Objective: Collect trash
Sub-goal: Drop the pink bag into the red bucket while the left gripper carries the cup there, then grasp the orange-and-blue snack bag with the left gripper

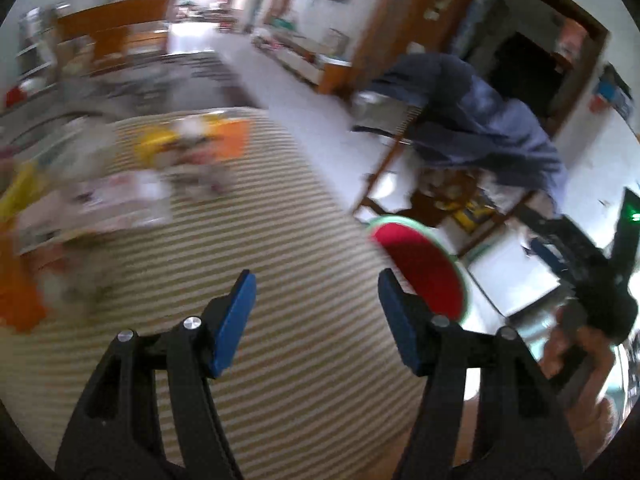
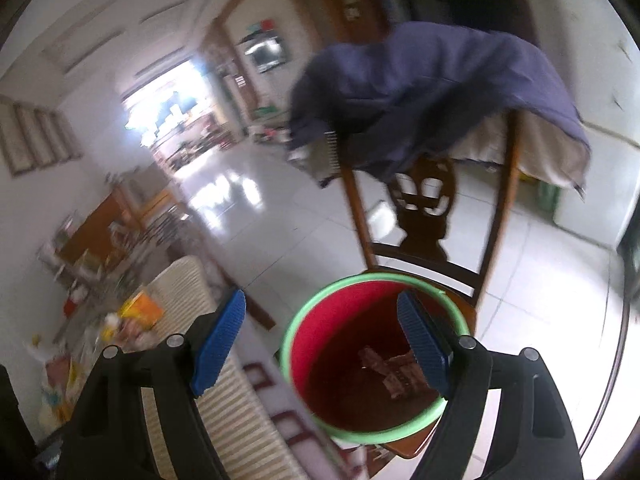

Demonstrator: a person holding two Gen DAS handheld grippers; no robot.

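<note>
A red bin with a green rim [image 2: 320,344] stands on a wooden chair beside the table; brown wrappers [image 2: 390,372] lie at its bottom. It also shows in the left wrist view [image 1: 424,264] past the table's right edge. My right gripper [image 2: 322,338] is open and empty above the bin's mouth. My left gripper [image 1: 316,320] is open and empty above the striped tablecloth [image 1: 280,216]. A blurred pile of yellow, orange and white wrappers and papers [image 1: 160,168] lies on the cloth at the far left. The right gripper shows at the right in the left wrist view [image 1: 592,272].
A wooden chair [image 2: 424,220] with a dark blue garment [image 2: 432,92] draped over its back stands behind the bin. White tiled floor [image 2: 248,208] runs back to wooden furniture and a bright doorway. Clutter [image 2: 120,320] lies on the table's left side.
</note>
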